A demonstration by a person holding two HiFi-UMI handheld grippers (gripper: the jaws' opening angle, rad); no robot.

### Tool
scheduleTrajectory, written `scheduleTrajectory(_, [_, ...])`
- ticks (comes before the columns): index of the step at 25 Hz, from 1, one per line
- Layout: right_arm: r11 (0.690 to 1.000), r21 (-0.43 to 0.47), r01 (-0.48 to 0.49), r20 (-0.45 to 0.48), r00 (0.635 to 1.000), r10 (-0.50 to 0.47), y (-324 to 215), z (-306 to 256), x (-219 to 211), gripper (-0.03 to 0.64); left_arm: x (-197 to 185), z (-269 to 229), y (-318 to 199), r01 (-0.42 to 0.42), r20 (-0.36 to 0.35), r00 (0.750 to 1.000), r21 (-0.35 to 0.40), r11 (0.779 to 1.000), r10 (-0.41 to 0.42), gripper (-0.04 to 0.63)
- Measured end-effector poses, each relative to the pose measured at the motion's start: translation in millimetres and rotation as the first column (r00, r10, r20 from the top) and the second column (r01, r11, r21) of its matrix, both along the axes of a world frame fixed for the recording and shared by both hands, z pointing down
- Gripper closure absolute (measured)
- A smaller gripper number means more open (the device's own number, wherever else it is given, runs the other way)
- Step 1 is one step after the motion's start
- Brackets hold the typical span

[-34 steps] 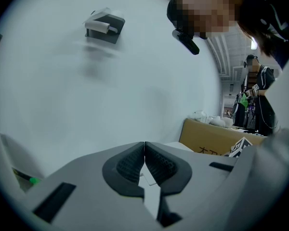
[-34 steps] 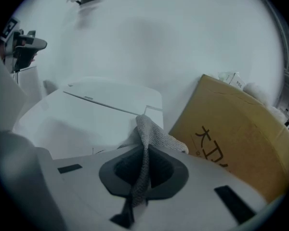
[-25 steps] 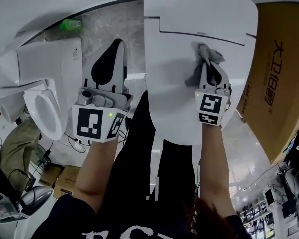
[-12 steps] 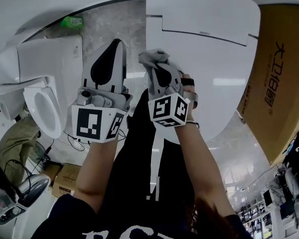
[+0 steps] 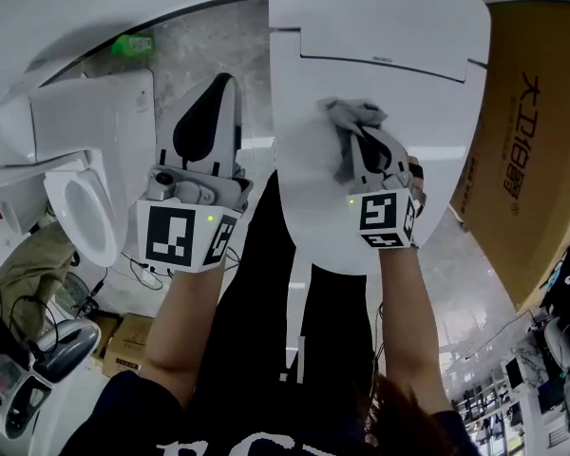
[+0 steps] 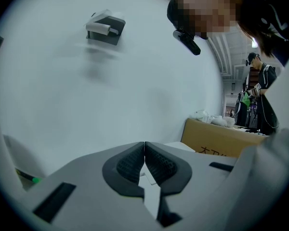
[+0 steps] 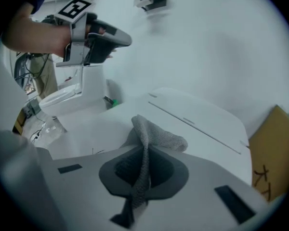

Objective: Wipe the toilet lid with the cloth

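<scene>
The white toilet lid [image 5: 361, 74] lies closed at the upper middle of the head view and fills the ground ahead in the right gripper view [image 7: 202, 124]. A grey cloth [image 5: 353, 126] rests bunched on the lid's middle, and my right gripper [image 5: 361, 145] is shut on the grey cloth [image 7: 147, 143], which hangs pinched between its jaws. My left gripper [image 5: 212, 103] is held in the air left of the lid, shut with nothing in it [image 6: 144, 153]; it also shows in the right gripper view [image 7: 111, 40].
A second white toilet [image 5: 85, 160] with an open bowl stands at the left. A brown cardboard box [image 5: 537, 131] leans at the lid's right side. A green object [image 5: 133, 44] lies on the floor behind. Cables and boxes lie at the lower left.
My right gripper carried the cloth from the lid's upper right across to its left edge, then back to the lid's middle. The left gripper stayed still.
</scene>
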State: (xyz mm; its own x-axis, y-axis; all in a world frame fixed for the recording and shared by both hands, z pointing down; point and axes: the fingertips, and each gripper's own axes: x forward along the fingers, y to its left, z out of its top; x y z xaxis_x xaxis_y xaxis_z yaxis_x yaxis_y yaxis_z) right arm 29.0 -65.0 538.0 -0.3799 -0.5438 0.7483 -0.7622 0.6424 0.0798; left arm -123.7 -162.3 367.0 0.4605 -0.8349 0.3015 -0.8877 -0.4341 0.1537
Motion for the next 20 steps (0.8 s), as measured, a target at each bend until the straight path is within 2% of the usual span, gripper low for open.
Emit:
scheduleTrajectory(4, [0.99,0.011,-0.141,-0.062,0.988,0.142,0,1,79,0.591,3,0,0,-0.005,-0.001,1.0,0.0,1.0,0.005,0.574])
scheduleTrajectory(7, [0.968,0.026,-0.248,-0.111,0.962,0.249,0,2,137,0.592,7,0,1,-0.01,0.0,1.0,0.0,1.0,0.01,0.574])
scheduleTrajectory(9, [0.939,0.032,-0.344,-0.146,0.927,0.344,5,3,178,0.592,7,0,1,-0.012,0.0,1.0,0.001,1.0,0.012,0.574])
scheduleTrajectory(12, [0.872,0.045,-0.487,-0.168,0.857,0.488,17,5,229,0.592,8,1,2,-0.015,-0.001,1.0,0.0,1.0,0.015,0.574])
scheduleTrajectory(14, [0.845,0.049,-0.532,-0.166,0.83,0.532,23,5,235,0.592,10,3,2,-0.014,-0.003,1.0,-0.004,1.0,0.014,0.574])
scheduleTrajectory(16, [0.843,0.045,-0.535,-0.163,0.829,0.535,25,5,226,0.592,12,4,3,-0.012,-0.009,1.0,-0.007,1.0,0.012,0.574])
scheduleTrajectory(18, [0.857,0.034,-0.514,-0.146,0.846,0.513,25,5,208,0.592,16,4,4,-0.016,-0.012,1.0,-0.008,1.0,0.016,0.574])
scheduleTrajectory(20, [0.884,0.024,-0.466,-0.126,0.876,0.465,23,3,181,0.592,18,3,6,-0.021,-0.012,1.0,-0.007,1.0,0.021,0.574])
